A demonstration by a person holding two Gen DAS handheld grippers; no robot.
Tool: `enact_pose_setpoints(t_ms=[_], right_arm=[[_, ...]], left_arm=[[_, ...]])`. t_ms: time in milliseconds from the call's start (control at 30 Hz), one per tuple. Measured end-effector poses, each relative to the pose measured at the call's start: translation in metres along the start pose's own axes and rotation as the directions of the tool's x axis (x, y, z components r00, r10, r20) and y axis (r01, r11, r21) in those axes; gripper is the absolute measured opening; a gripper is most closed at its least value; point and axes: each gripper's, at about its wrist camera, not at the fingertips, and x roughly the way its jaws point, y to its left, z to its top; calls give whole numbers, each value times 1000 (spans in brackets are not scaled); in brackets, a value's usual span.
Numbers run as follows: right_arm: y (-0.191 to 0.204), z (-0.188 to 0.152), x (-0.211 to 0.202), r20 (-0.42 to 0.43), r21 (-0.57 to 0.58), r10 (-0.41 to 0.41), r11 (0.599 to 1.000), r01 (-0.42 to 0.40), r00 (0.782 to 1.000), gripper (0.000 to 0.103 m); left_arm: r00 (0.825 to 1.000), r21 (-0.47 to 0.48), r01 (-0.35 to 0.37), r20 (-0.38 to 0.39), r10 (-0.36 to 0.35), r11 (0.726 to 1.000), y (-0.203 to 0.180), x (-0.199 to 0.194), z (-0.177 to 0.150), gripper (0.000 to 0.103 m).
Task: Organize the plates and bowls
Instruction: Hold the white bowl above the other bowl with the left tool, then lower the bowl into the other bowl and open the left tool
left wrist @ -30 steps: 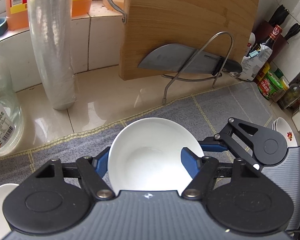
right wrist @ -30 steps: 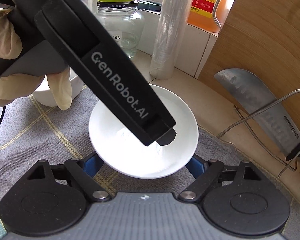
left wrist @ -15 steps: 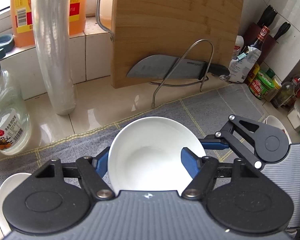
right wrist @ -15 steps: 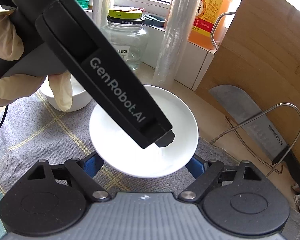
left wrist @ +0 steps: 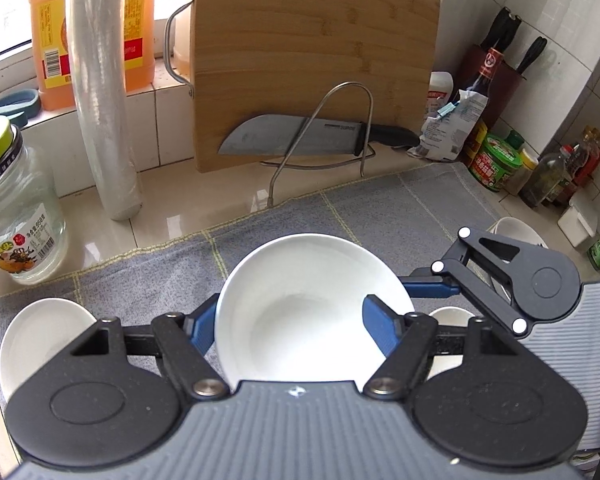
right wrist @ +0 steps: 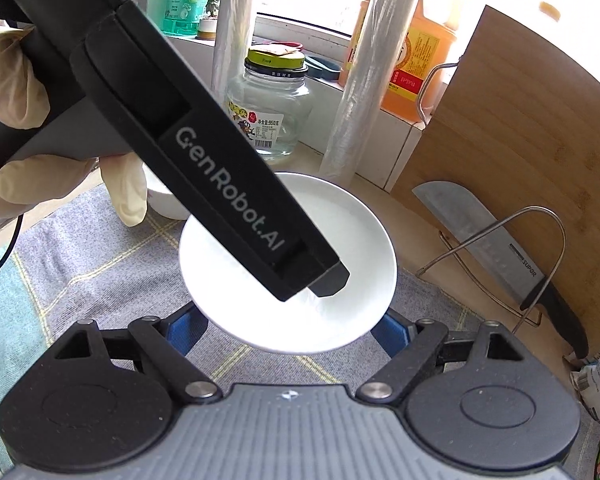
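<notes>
The left gripper (left wrist: pixel 288 326) pinched the white bowl's (left wrist: pixel 308 304) wall, one blue pad inside at three o'clock. The right gripper (right wrist: pixel 288 330) clasped the same bowl across its rim, above the grey cloth (left wrist: pixel 400 208).

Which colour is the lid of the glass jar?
Yellow-green, over a black ring; the jar lid shows best in the right wrist view.

My left hand-held gripper (right wrist: pixel 324 280) hides the middle of the white bowl (right wrist: pixel 364 240) — a small bowl (left wrist: pixel 446 316) peeks out, mostly hidden.
</notes>
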Motion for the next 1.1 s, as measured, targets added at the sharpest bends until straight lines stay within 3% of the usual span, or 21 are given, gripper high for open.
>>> enact_pose_setpoints(t_ms=[600, 1100], right_arm=[[1, -43, -58, -27, 52, -85, 995, 87, 996, 90], [-26, -79, -73, -106, 166, -120, 977, 137, 987, 90]], left_arm=[[996, 58, 92, 2, -92, 994, -66, -4, -9, 74], [980, 156, 192, -82, -181, 969, -112, 29, -1, 78]])
